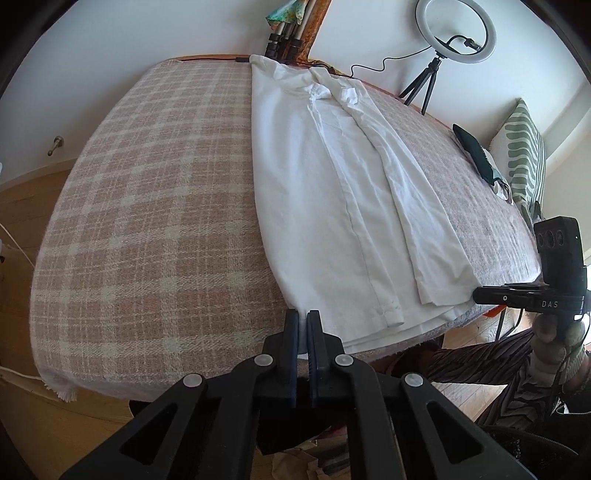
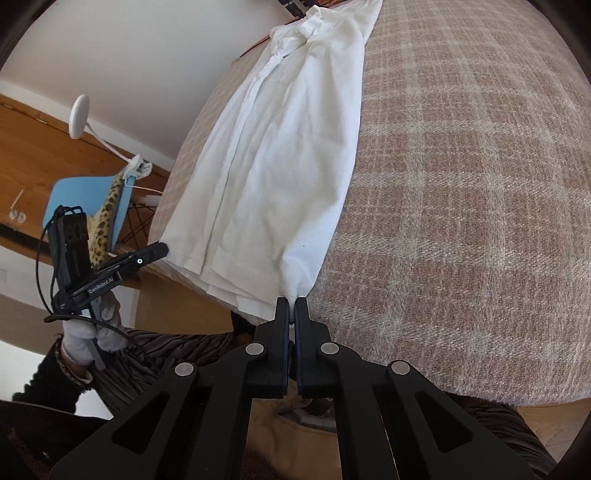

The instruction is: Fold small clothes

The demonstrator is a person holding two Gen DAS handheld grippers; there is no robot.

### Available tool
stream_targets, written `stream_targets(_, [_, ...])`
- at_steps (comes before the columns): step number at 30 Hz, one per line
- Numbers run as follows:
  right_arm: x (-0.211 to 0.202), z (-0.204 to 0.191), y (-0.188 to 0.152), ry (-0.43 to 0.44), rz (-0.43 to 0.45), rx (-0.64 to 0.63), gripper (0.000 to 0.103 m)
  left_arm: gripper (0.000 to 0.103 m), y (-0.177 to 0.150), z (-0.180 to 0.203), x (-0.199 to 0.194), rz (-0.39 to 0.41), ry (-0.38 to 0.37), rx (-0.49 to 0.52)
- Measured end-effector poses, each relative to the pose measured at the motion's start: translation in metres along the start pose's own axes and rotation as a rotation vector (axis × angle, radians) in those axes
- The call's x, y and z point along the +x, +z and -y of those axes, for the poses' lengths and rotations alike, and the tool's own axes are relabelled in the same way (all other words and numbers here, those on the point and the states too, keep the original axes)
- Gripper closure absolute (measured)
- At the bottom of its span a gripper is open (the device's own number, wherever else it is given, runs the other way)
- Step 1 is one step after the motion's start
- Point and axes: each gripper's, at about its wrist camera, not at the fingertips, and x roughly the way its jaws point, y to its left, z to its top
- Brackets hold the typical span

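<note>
White button-front shirt lies lengthwise on the table, collar toward the far edge, hem at the near edge. Both long sides are already turned in, so the body is a narrow strip, the right-hand flap lying on top along the placket. It rests on a pink-and-cream plaid blanket that covers the table and hangs over the near edge.

Left gripper sits at the hem's left corner, fingers pressed together with a sliver of white cloth showing between them: pinching the shirt. Right gripper does the same at the hem's right corner, jaws closed on a small gathered point of fabric; the cloth puckers toward it.

Judgement: holding both hem corners at once keeps the bottom edge straight and taut, ready to carry the hem up toward the collar for the crosswise fold.

Pose: both tools are low at the near edge, pointing along the shirt toward the far edge, roughly level with the table top. The gloved left hand grips its handle from below.

Beyond the far edge: a ring light on a tripod. Off the right edge, a green-patterned cushion.
</note>
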Motion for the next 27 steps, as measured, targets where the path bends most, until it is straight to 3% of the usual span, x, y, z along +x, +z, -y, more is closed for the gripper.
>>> stream_targets(1, [0.0, -0.002, 0.001, -0.011, -0.004, -0.014, 0.1, 0.1, 0.0, 0.0, 0.002, -0.007, 0.004, 0.003])
stream_targets(4, [0.003, -0.006, 0.002, -0.039, -0.007, -0.033, 0.095, 0.064, -0.002, -0.003, 0.007, -0.026, 0.024, -0.011])
stream_targets(7, [0.004, -0.001, 0.002, -0.018, -0.008, -0.015, 0.08, 0.065, -0.003, -0.007, 0.009, -0.032, 0.023, -0.018])
stream_targets(10, [-0.003, 0.013, 0.002, 0.05, -0.008, 0.04, 0.079, 0.07, -0.003, -0.011, 0.014, -0.05, 0.003, -0.048])
stream_targets(12, [-0.002, 0.017, 0.002, 0.061, -0.014, 0.049, 0.079, 0.078, -0.003, -0.01, 0.014, -0.055, -0.009, -0.046])
stream_targets(18, [0.012, 0.015, 0.007, 0.116, -0.024, 0.078, 0.079, 0.086, -0.002, -0.004, 0.016, -0.068, -0.014, -0.031])
stream_targets(22, [0.019, 0.012, 0.008, 0.137, -0.037, 0.076, 0.097, 0.099, -0.001, -0.003, 0.016, -0.067, -0.027, -0.038])
stream_targets(27, [0.011, 0.017, 0.012, 0.246, 0.006, 0.15, 0.099, 0.101, 0.009, 0.003, 0.005, -0.027, -0.083, -0.054])
